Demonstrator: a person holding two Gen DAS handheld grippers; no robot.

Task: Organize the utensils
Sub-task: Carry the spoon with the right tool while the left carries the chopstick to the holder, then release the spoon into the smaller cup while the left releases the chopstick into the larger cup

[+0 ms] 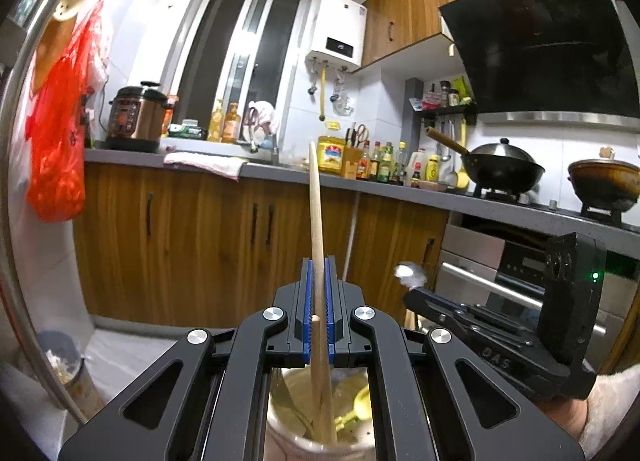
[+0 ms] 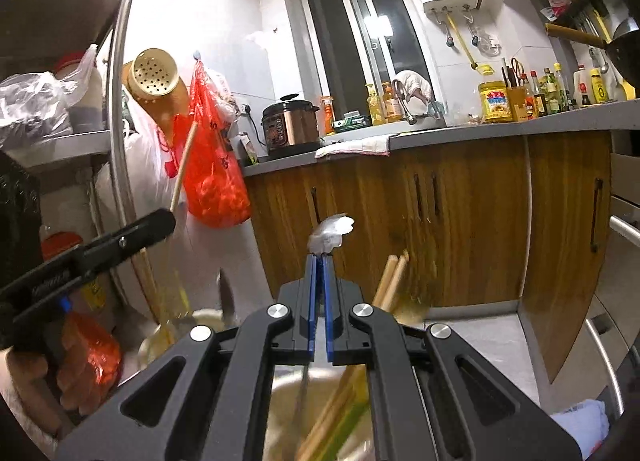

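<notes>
L wrist view: left claw [image 1: 319,301] clamped on a wooden chopstick [image 1: 316,221], which stands nearly upright w/ its lower end in a metal cup [image 1: 320,421] below; a yellow utensil [image 1: 358,407] also sits in there. R wrist view only: right claw [image 2: 319,297] pinched tight on a metal spoon [image 2: 330,233], bowl end up, over a blurred container w/ more chopsticks [image 2: 392,281]. Behind: worktop [image 1: 280,171], pressure cooker [image 1: 136,117], wok [image 1: 502,167], red bag [image 2: 216,173].

Bright indoor light, dark window [image 1: 240,61], heavy fisheye bending at edges, motion blur low in the right view.
</notes>
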